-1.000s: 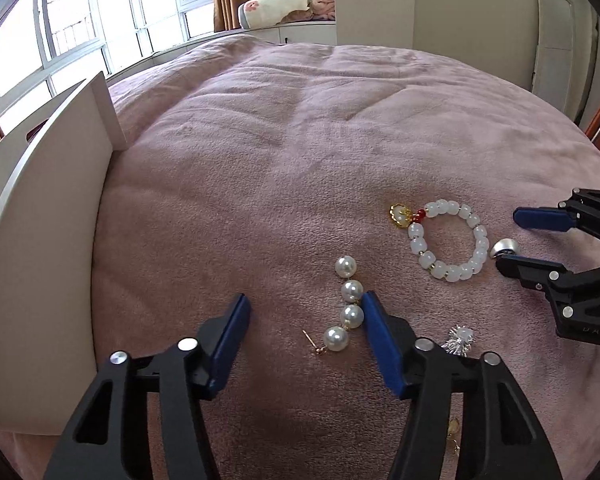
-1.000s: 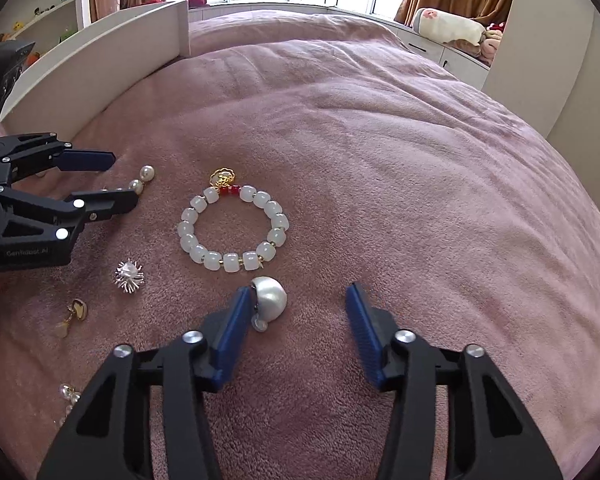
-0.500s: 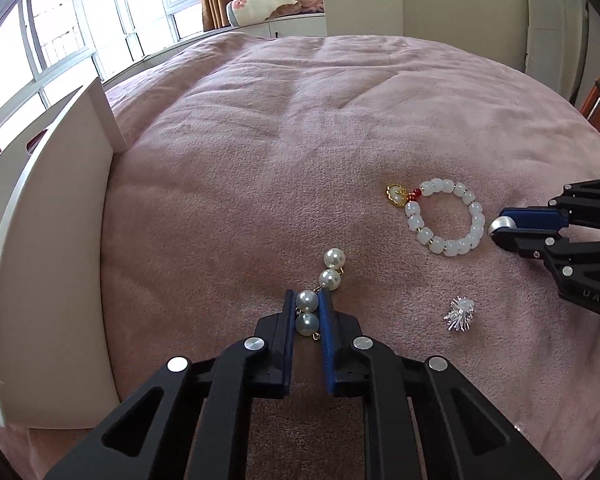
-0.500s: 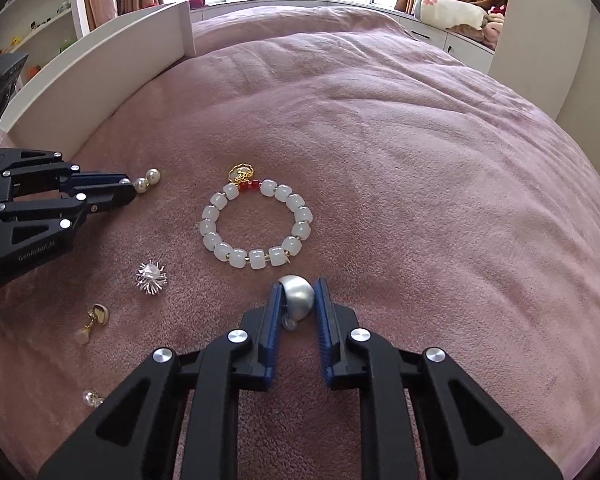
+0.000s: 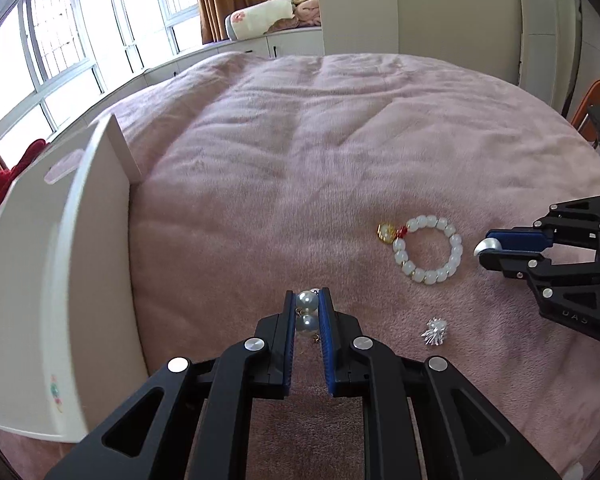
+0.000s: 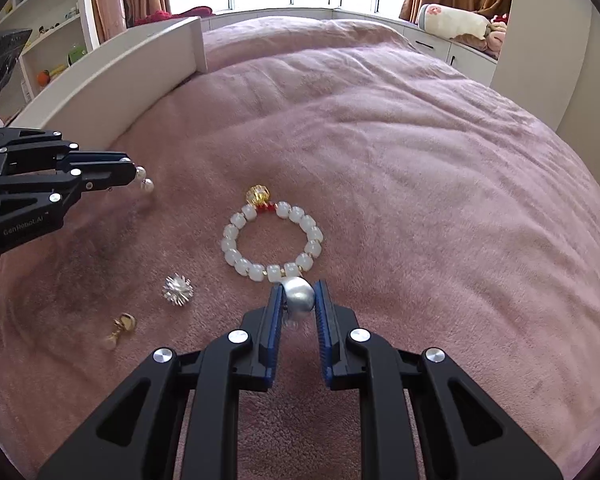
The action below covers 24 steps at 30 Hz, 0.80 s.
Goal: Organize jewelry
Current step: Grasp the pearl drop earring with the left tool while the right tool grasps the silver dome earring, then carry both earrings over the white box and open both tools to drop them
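Note:
My left gripper (image 5: 307, 301) is shut on a pearl drop earring (image 5: 306, 312) and holds it above the pink blanket; in the right wrist view the gripper (image 6: 134, 176) shows at the left with the pearls (image 6: 145, 182) hanging from its tips. My right gripper (image 6: 298, 294) is shut on a silver dome earring (image 6: 298, 294); it also shows in the left wrist view (image 5: 485, 249). A white bead bracelet (image 6: 272, 242) with a gold charm lies on the blanket just beyond the right gripper, also seen in the left wrist view (image 5: 426, 250).
A spiky silver earring (image 6: 177, 289) and a gold-and-pearl earring (image 6: 121, 330) lie on the pink blanket (image 6: 420, 180) at the left. A white curved bed board (image 5: 52, 264) stands along the left side. An orange chair (image 5: 594, 104) is at the far right.
Both grippers closed on their earrings and have now lifted them off the blanket. The left gripper rose with the pearl drop earring; the right rose with the silver dome earring.

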Each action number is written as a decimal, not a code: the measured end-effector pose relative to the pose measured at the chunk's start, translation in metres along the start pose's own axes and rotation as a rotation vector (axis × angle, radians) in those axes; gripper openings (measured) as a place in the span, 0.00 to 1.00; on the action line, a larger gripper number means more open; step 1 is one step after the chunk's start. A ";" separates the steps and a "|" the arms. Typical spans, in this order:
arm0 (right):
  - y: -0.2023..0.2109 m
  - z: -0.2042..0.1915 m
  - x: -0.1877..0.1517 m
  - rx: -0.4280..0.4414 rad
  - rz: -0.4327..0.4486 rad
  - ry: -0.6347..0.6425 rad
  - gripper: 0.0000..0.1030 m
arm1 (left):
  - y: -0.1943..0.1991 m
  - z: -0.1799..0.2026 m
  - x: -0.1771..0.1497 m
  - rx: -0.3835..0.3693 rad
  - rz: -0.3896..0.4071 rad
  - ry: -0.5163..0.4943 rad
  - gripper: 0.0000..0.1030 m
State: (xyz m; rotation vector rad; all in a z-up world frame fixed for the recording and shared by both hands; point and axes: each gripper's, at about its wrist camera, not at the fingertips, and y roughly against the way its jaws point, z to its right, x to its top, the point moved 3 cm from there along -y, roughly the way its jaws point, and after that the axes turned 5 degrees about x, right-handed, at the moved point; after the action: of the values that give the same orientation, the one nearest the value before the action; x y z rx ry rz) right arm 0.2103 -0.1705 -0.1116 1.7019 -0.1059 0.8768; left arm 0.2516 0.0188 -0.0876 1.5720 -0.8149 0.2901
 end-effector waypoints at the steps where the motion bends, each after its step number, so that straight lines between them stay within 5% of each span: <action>1: 0.003 -0.002 0.002 0.003 0.007 0.000 0.16 | 0.004 -0.002 0.002 0.000 0.006 0.003 0.16; 11: 0.042 -0.042 0.060 0.019 0.103 0.092 0.16 | 0.063 -0.042 0.025 0.028 0.073 0.056 0.16; 24: 0.069 -0.131 0.156 0.104 0.218 0.198 0.16 | 0.129 -0.141 0.023 0.123 0.100 0.166 0.16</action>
State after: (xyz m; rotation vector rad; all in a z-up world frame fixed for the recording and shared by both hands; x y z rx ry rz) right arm 0.2232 -0.0235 0.0447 1.7112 -0.1147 1.2274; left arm 0.2229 0.1481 0.0522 1.5996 -0.7591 0.5446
